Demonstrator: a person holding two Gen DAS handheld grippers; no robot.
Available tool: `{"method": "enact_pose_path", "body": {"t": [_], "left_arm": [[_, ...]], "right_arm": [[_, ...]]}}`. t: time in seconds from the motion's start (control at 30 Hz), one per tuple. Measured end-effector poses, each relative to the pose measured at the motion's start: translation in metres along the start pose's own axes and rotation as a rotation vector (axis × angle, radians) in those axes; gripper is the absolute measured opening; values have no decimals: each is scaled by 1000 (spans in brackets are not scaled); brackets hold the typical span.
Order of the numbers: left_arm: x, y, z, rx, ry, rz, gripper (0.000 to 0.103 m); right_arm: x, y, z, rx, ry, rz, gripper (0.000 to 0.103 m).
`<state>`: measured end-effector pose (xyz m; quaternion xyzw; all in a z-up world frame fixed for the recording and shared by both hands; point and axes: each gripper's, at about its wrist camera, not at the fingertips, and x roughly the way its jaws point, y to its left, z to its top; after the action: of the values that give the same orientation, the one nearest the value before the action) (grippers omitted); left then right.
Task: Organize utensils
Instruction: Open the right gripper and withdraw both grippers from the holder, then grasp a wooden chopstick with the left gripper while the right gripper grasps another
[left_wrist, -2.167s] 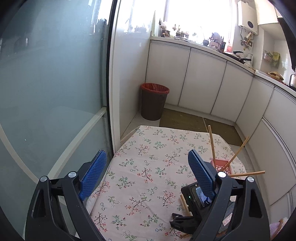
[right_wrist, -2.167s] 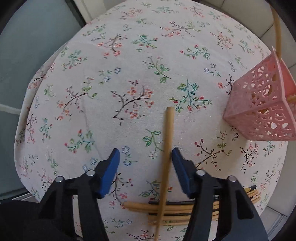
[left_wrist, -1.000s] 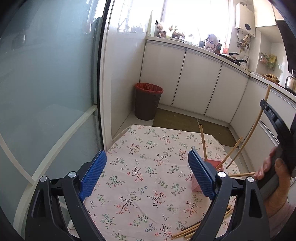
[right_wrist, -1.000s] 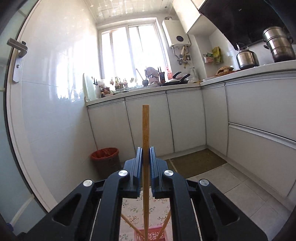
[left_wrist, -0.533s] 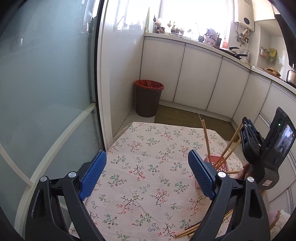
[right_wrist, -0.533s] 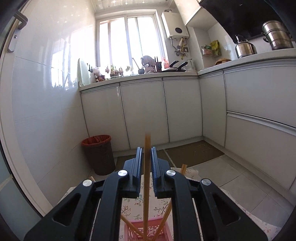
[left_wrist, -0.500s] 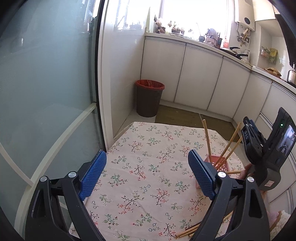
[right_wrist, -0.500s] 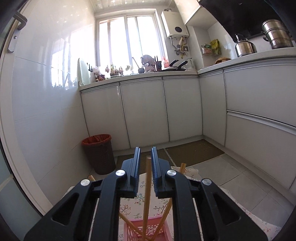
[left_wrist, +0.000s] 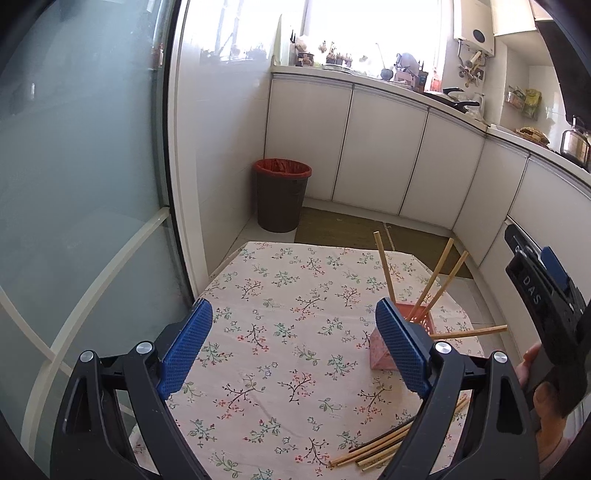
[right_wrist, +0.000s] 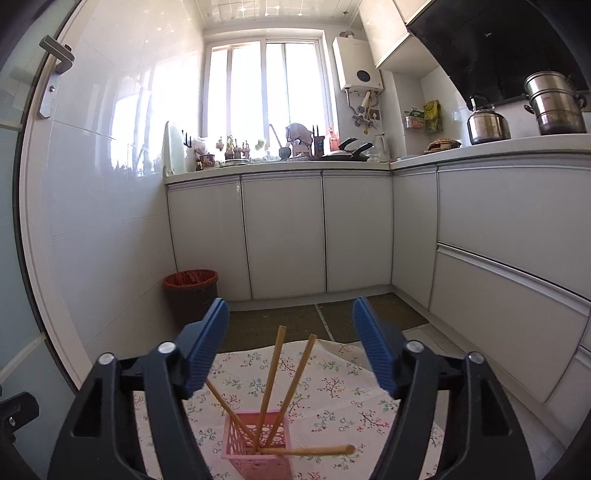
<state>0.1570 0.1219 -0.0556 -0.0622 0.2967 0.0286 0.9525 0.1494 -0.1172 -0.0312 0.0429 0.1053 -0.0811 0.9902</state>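
Note:
A pink perforated holder (right_wrist: 255, 448) stands on the floral tablecloth (left_wrist: 288, 317) and holds several wooden chopsticks (right_wrist: 271, 373) leaning outward. It also shows in the left wrist view (left_wrist: 382, 356), partly behind my left finger. My right gripper (right_wrist: 290, 347) is open and empty, just above and behind the holder. My left gripper (left_wrist: 291, 347) is open and empty above the table's near left part. Loose chopsticks (left_wrist: 376, 448) lie at the table's near right edge.
A brown bin with a red liner (left_wrist: 281, 197) stands on the floor beyond the table. White cabinets (left_wrist: 380, 155) run along the back and right. A glass door (left_wrist: 74, 184) is at the left. The person's hand (left_wrist: 543, 391) holds the right gripper.
My right gripper opened and let go of the chopstick, which now stands in the pink holder. Before that it lifted the chopstick from the table pile. The left gripper stayed open.

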Motion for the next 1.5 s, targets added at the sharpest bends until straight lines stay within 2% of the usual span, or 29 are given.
{"method": "enact_pose_path", "body": {"t": [0.07, 0.33, 0.5, 0.7, 0.87, 0.97, 1.2, 1.4, 1.5], "left_arm": [[-3, -4, -1, 7, -6, -3, 89], [-11, -29, -6, 63, -7, -9, 96], [-10, -52, -17, 146, 24, -44, 96], [14, -75, -43, 243, 184, -125, 96], [36, -101, -71, 293, 351, -254, 96], [50, -130, -94, 382, 463, -317, 96], [67, -203, -132, 610, 542, -364, 96], [92, -265, -134, 751, 557, -373, 96], [114, -293, -132, 793, 599, -362, 93]], "right_arm": [[-8, -5, -2, -14, 31, -4, 82], [-39, -27, -13, -25, 134, -17, 95], [-56, -53, -20, 24, 210, -21, 96], [-78, -122, -38, 205, 334, -87, 96], [-83, -180, -63, 342, 439, -188, 96], [-84, -208, -77, 412, 481, -238, 96], [-78, -254, -103, 581, 557, -296, 96], [-66, -274, -125, 693, 653, -291, 96], [-61, -279, -131, 715, 687, -296, 96]]}}
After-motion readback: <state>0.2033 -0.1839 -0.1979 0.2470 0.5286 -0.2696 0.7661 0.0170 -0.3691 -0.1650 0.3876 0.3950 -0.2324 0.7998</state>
